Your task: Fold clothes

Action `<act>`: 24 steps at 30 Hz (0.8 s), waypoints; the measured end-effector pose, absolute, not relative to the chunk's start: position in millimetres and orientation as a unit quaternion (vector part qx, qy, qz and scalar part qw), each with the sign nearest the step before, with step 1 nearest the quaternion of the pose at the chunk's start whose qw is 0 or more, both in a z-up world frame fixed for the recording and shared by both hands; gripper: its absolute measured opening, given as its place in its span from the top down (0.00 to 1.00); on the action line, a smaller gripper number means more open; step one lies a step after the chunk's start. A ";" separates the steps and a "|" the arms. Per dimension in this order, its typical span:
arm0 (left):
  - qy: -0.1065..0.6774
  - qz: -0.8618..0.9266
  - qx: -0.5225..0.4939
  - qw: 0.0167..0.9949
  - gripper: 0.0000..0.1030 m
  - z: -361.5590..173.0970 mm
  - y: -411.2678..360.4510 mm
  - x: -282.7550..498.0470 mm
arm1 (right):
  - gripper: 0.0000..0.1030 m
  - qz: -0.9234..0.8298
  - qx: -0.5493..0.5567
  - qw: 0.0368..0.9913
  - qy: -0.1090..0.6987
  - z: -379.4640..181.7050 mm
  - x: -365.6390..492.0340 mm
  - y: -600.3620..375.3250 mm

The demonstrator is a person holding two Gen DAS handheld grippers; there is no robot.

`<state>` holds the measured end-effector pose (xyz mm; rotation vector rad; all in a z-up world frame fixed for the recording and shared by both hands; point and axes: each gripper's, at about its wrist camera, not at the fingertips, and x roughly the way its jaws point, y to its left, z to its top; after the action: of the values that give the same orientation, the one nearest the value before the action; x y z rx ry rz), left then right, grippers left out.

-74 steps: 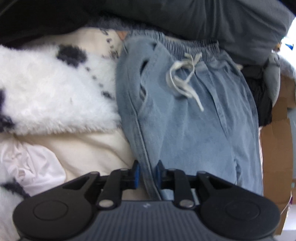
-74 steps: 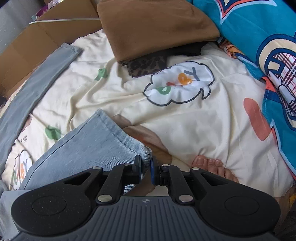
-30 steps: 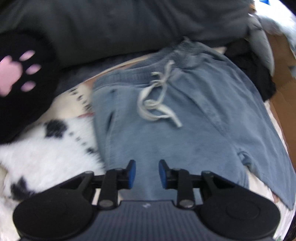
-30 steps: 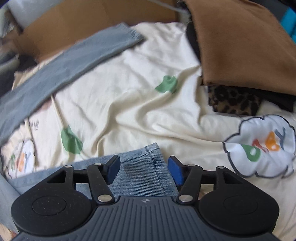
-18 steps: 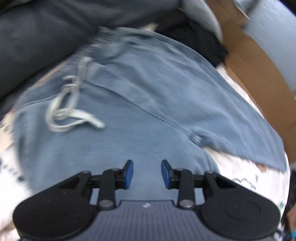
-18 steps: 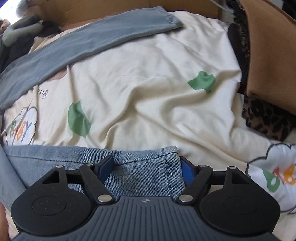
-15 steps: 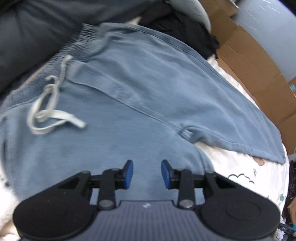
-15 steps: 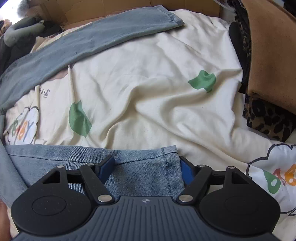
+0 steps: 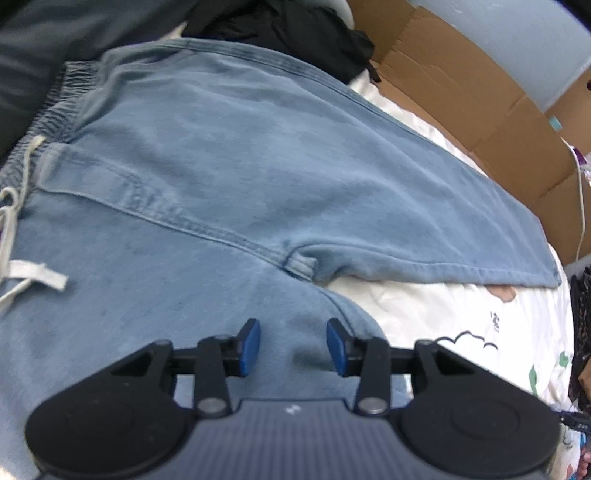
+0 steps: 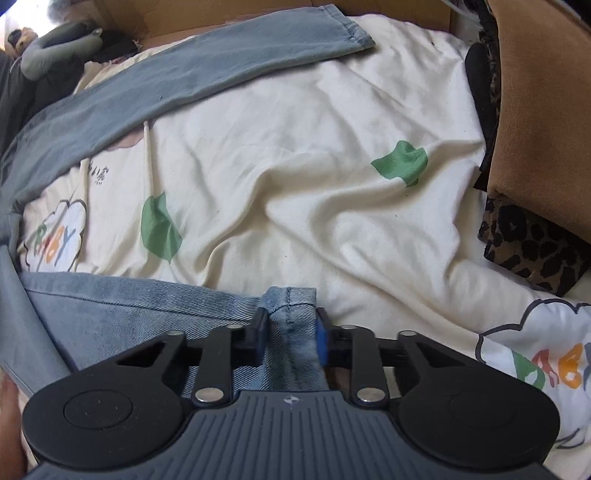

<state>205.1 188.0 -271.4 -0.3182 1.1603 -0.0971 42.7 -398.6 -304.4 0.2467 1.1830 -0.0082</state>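
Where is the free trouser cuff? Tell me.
In the right wrist view the free cuff lies top centre on the cream sheet, beside the cardboard, left of the brown cloth.

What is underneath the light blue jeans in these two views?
The jeans lie on a cream printed bedsheet, visible between the legs. The right gripper is closing on one bunched hem. Whatever lies under the waist and seat is covered.

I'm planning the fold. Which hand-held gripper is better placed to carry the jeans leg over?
Right hand-held gripper: closing on the leg's hem. The left is opening, gripping nothing.
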 end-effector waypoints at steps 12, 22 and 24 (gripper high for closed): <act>0.533 -0.088 -0.120 0.833 0.59 -268.0 159.1 222.7 | 0.95 -0.119 0.065 0.834 0.535 -257.9 14.9 -396.4; 0.543 -0.095 -0.100 0.828 0.59 -269.4 159.0 218.1 | 1.00 -0.228 0.100 0.822 0.513 -238.2 -7.0 -441.2; 0.543 -0.096 -0.096 0.829 0.59 -269.1 159.3 217.8 | 0.98 -0.205 0.106 0.828 0.511 -240.3 -4.5 -441.0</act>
<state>217.8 159.3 -269.1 -0.2040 1.1526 -0.2032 -4.5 -441.0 -240.3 0.2251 1.0844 -0.4359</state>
